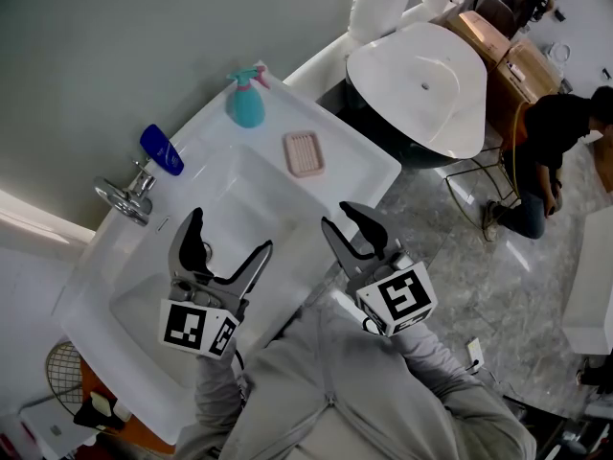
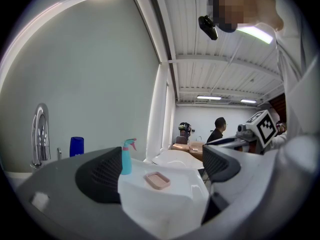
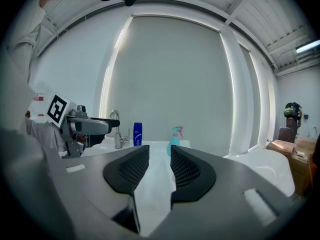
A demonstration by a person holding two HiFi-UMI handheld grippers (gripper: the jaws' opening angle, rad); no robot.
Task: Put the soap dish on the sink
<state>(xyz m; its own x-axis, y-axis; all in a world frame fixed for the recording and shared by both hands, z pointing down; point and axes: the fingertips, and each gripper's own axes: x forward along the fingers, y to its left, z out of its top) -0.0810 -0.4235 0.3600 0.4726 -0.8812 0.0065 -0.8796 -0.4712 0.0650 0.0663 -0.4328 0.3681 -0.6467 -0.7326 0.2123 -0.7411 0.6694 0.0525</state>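
Observation:
The pink soap dish (image 1: 304,153) lies flat on the white sink's (image 1: 369,169) flat rim, at the far right of the basin; it also shows in the left gripper view (image 2: 157,180). My left gripper (image 1: 230,233) hovers over the basin, open and empty, with the dish ahead between its jaws (image 2: 162,164). Over the sink's near right edge my right gripper (image 1: 352,226) is open only narrowly, with nothing between its jaws (image 3: 160,164). Neither gripper touches the dish.
A teal spray bottle (image 1: 246,99), a blue bottle (image 1: 161,149) and a chrome faucet (image 1: 129,195) stand along the sink's wall side. A white bathtub (image 1: 421,84) lies beyond the sink. A person (image 1: 551,151) crouches on the marble floor at right.

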